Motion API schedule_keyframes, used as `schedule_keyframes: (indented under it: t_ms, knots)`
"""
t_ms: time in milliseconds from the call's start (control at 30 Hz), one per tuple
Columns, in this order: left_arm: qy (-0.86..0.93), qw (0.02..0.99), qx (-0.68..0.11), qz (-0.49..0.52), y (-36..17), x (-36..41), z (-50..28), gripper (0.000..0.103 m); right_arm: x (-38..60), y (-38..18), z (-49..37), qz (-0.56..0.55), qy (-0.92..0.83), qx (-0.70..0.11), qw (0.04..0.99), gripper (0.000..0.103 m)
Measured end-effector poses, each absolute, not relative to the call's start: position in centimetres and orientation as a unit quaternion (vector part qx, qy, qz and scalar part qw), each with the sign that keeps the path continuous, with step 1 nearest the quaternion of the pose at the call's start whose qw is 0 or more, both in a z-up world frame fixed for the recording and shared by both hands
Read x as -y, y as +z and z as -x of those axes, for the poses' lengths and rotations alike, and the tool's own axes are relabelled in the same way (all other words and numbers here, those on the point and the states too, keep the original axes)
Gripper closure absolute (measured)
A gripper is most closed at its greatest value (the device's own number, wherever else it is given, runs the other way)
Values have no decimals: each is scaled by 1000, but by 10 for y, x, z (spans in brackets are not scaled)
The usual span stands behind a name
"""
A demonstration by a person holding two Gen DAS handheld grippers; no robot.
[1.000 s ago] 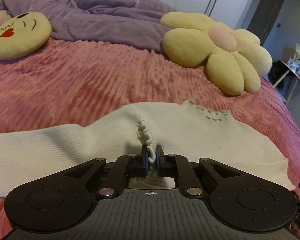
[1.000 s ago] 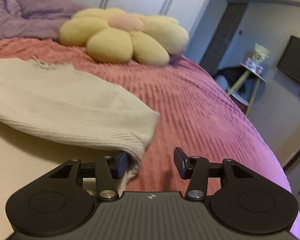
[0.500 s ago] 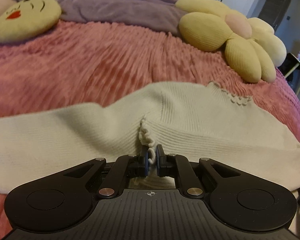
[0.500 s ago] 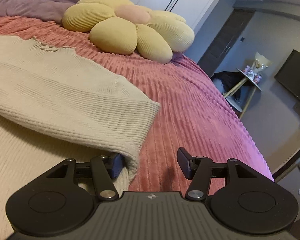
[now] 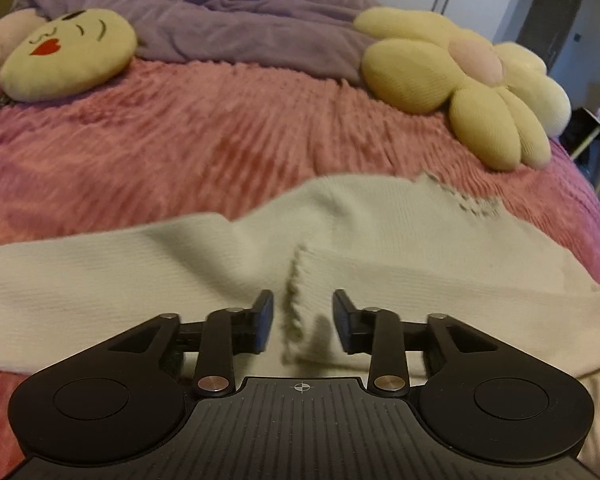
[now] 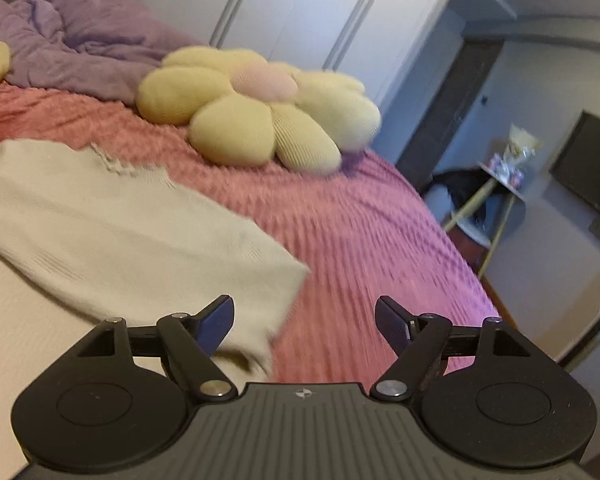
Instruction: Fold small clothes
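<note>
A cream ribbed knit sweater (image 5: pixel 400 240) lies spread on the pink bedspread (image 5: pixel 204 140), one sleeve folded across its body. The scalloped cuff (image 5: pixel 296 304) of that sleeve rests between the jaws of my left gripper (image 5: pixel 303 320), which are opening; the pads no longer press on it. In the right wrist view the sweater (image 6: pixel 100 220) lies at the left, its folded corner (image 6: pixel 276 288) near my right gripper (image 6: pixel 305 322). The right jaws are opening wide, with only the cloth's edge lying by the left finger (image 6: pixel 216 320).
A yellow flower cushion (image 5: pixel 472 92) sits at the far right of the bed, a round face cushion (image 5: pixel 68 54) at the far left, a purple blanket (image 5: pixel 236 12) behind. The bed's right edge (image 6: pixel 460 248) drops toward a small side table (image 6: pixel 504 184).
My left gripper has let go of the cuff, which now lies flat on the sweater. The right gripper has opened wider and lifted off the sweater's corner.
</note>
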State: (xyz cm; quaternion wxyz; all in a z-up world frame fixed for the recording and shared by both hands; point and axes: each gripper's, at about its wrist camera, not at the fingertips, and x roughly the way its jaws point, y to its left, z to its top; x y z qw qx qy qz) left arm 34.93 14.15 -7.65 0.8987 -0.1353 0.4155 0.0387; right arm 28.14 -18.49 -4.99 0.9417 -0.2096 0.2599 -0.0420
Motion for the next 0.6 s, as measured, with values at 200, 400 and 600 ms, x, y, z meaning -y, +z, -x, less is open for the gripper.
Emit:
schedule_keyframes:
  t_ms: [200,400,600]
  knots:
    - [45,891,-439,106,-95,-127,-353,63,156,-89,-310,242,5,-310,919,45]
    - [53,888,-445,102,-97,-130,-353,52,176,-107,-319,216,4,-343,914,44]
    - [66,879,-447,150,-96,-153,-343,46,164,-108,-319,256,2,-346,903,43]
